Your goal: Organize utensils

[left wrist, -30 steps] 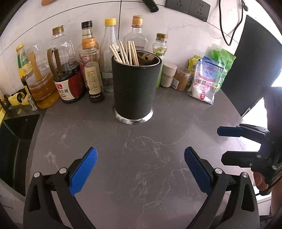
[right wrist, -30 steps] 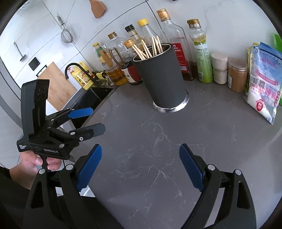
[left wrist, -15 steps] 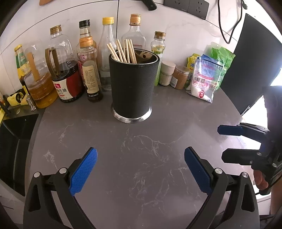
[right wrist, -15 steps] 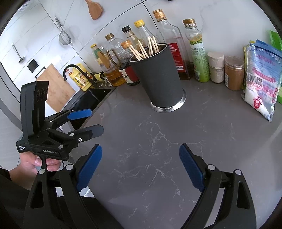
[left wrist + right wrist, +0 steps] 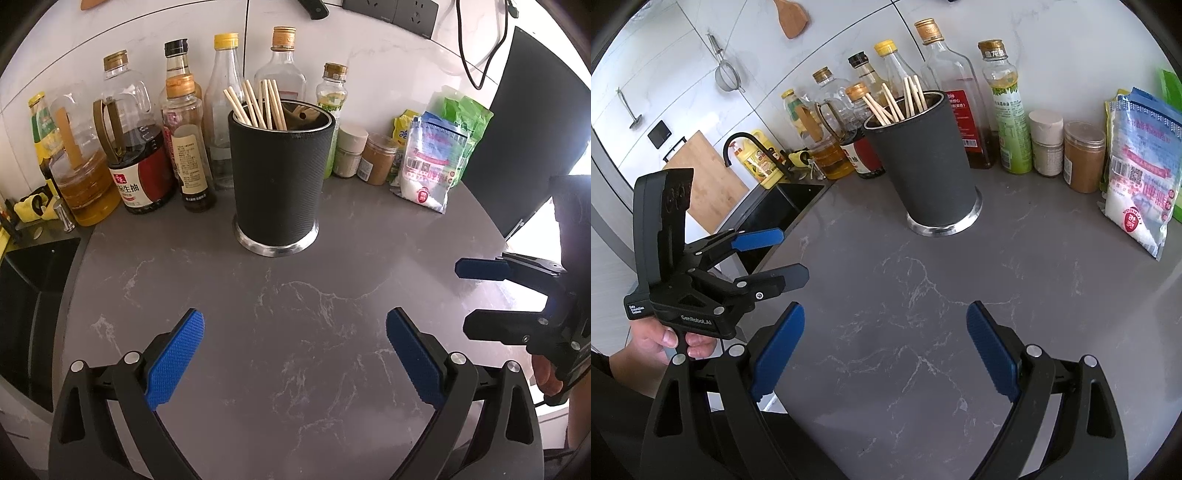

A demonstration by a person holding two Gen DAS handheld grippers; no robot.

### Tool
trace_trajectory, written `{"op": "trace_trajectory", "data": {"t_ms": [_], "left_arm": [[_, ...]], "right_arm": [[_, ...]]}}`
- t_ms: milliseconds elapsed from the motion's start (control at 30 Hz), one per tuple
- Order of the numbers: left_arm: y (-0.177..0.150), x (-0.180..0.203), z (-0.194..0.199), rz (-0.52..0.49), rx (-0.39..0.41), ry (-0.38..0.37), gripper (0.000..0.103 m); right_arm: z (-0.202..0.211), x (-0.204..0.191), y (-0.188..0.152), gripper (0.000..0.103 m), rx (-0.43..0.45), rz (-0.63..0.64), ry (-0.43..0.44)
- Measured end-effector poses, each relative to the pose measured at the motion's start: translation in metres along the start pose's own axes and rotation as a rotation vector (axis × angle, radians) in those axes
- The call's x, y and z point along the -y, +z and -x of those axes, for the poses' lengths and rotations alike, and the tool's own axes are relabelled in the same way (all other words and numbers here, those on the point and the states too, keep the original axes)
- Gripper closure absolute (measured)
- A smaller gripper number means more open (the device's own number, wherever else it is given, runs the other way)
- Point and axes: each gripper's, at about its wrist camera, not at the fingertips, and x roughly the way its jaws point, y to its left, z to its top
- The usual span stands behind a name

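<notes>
A black cylindrical utensil holder (image 5: 281, 177) with a steel base stands upright on the grey marble counter (image 5: 295, 314). Several wooden chopsticks (image 5: 258, 105) stick out of it; a wooden utensil lies deeper inside. The holder also shows in the right wrist view (image 5: 927, 162), with the chopsticks (image 5: 897, 101). My left gripper (image 5: 294, 334) is open and empty, low over the counter, well short of the holder. My right gripper (image 5: 885, 332) is open and empty. Each gripper shows in the other's view: the right one (image 5: 467, 295) and the left one (image 5: 792, 254).
Oil, sauce and vinegar bottles (image 5: 140, 147) line the wall behind the holder. Spice jars (image 5: 376, 157) and bags (image 5: 432, 162) stand at the right. A dark sink (image 5: 775, 206) with a black tap lies left of the counter. A black panel (image 5: 517, 129) stands at the far right.
Both views have shifted slightly; the holder sits a little lower and nearer in the right wrist view. Both grippers stay open and empty.
</notes>
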Motion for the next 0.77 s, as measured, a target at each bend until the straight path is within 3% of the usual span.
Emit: {"op": "trace_trajectory", "data": {"t_ms": [767], "left_arm": [[-0.0006, 0.0003, -0.0018, 0.006, -0.007, 0.003, 0.007]], "right_arm": [[0.0003, 0.0015, -0.0007, 0.015, -0.004, -0.01, -0.005]]}}
